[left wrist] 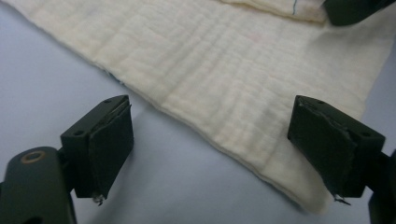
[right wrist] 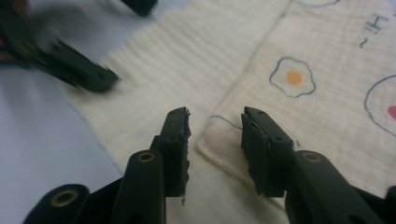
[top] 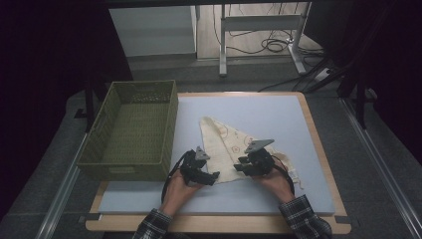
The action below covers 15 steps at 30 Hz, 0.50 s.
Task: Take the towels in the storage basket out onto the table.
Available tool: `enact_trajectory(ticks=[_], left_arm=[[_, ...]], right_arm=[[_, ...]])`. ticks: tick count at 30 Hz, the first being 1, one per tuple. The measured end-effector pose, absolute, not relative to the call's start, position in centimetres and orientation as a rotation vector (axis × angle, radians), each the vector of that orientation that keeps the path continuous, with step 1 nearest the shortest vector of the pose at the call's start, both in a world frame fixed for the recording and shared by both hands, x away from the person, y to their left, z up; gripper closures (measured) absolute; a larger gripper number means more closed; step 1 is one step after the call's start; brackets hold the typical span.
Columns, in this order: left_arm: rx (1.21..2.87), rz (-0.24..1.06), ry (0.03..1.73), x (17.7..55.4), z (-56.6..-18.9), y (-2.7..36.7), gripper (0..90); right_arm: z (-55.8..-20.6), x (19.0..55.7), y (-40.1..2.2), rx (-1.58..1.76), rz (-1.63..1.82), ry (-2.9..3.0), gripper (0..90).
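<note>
A cream cloth [top: 224, 139] with small printed drawings lies folded into a rough triangle on the pale blue mat [top: 263, 107]. My left gripper [top: 211, 177] rests at the cloth's near left edge. In the left gripper view its jaws [left wrist: 210, 149] stand wide open, and the folded cloth edge [left wrist: 210, 70] lies flat on the mat between them, untouched by the pads. My right gripper [top: 242, 165] hovers over the cloth's near right part. Its jaws [right wrist: 215, 140] are apart just above a folded corner of the cloth [right wrist: 224, 135], gripping nothing.
A green woven basket [top: 124, 172] stands at the left of the mat, close to my left hand. The mat's wooden border [top: 318, 144] runs along the right side. Cables and desk legs [top: 298, 50] lie on the floor beyond the table.
</note>
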<state>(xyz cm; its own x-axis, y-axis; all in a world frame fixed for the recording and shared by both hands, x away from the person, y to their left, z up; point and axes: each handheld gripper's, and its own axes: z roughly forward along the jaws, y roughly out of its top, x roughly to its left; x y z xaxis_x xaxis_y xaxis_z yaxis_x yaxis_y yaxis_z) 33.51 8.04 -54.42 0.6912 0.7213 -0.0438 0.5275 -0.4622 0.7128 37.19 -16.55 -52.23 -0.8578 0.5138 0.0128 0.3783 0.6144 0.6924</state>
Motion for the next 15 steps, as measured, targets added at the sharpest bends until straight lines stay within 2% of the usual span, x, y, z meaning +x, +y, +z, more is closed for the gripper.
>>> enact_trajectory(ticks=[2,4,10,15], left_arm=[[2.17,0.348,0.954,33.4,-54.5,8.0,13.8],[2.17,0.348,0.955,33.4,-54.5,8.0,13.7],[2.169,0.353,0.953,33.4,-54.5,8.0,13.7],[2.169,0.353,0.953,33.4,-54.5,8.0,13.7]], right_arm=[[-52.5,37.0,-16.3,0.689,1.049,2.632,79.2],[-52.4,37.2,-16.2,0.702,1.04,2.631,85.0],[-50.5,38.6,-17.0,0.735,1.063,2.595,85.6],[-48.0,41.4,-18.9,0.814,1.048,2.522,85.6]])
